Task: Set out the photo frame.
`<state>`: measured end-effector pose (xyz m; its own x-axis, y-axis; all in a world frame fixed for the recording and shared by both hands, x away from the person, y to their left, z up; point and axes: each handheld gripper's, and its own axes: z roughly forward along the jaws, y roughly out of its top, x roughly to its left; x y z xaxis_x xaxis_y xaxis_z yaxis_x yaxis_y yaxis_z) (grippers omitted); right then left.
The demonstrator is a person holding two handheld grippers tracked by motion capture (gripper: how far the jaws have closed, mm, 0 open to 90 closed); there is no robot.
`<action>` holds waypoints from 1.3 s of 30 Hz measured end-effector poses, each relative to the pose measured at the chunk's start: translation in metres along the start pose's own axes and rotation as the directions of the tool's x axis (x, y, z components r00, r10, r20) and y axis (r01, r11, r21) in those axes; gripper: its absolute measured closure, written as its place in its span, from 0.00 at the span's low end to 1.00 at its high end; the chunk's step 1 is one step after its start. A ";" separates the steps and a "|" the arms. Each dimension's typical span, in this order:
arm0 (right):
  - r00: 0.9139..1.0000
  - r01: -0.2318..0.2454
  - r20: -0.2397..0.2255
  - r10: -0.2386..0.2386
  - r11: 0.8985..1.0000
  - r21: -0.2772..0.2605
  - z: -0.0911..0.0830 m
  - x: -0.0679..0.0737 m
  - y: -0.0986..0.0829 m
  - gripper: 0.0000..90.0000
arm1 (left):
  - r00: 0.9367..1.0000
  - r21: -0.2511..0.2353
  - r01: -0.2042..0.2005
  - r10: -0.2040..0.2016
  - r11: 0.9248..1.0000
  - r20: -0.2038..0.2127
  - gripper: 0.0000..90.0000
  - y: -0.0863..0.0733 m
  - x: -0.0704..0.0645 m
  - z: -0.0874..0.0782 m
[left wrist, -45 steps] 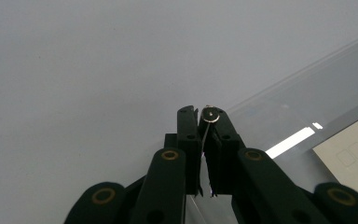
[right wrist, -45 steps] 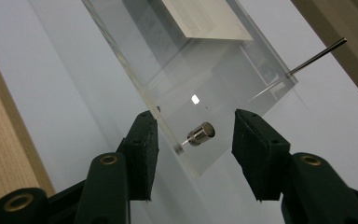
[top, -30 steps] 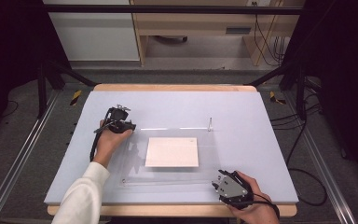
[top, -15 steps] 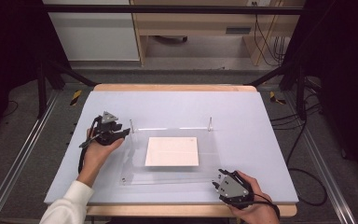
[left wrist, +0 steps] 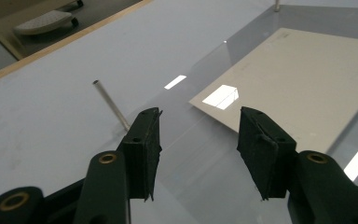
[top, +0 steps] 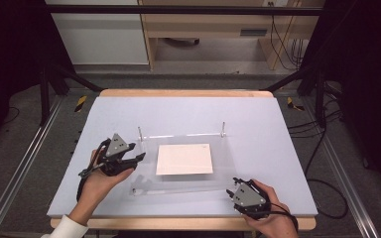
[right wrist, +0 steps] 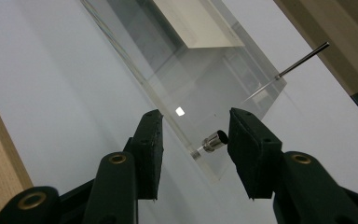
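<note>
the clear acrylic sheet lay flat mid-table, glassy, with a white paper under it and thin metal pins at its far corners. bare grey table lay open all round. the left gripper hovered spread at its left edge; the right gripper stood spread at its near right corner around a small silver standoff.
</note>
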<state>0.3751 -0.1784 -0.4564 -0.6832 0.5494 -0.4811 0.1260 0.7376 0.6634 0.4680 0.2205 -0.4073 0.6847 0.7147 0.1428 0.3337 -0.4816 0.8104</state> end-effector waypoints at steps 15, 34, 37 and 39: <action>1.000 0.003 0.006 -0.003 1.000 0.000 0.000 0.000 0.001 0.63 | 0.938 0.006 -0.325 0.322 0.946 0.127 0.36 -0.020 -0.080 -0.022; 1.000 -0.006 0.008 0.006 1.000 0.006 0.001 0.000 0.001 0.63 | 0.845 0.120 -0.533 0.534 0.838 0.022 0.37 -0.042 -0.097 -0.010; 1.000 -0.005 0.009 0.005 1.000 0.006 0.001 -0.001 0.001 0.63 | 0.836 0.128 -0.544 0.548 0.829 0.006 0.39 -0.042 -0.097 -0.008; 1.000 -0.008 0.009 0.008 1.000 0.005 0.001 -0.001 0.001 0.63 | 0.836 0.131 -0.545 0.549 0.828 0.004 0.40 -0.043 -0.097 -0.005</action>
<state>0.3764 -0.1773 -0.4558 -0.6753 0.5591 -0.4809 0.1355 0.7351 0.6643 0.3839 0.1743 -0.4526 0.7583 0.3305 0.5619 -0.0121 -0.8547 0.5190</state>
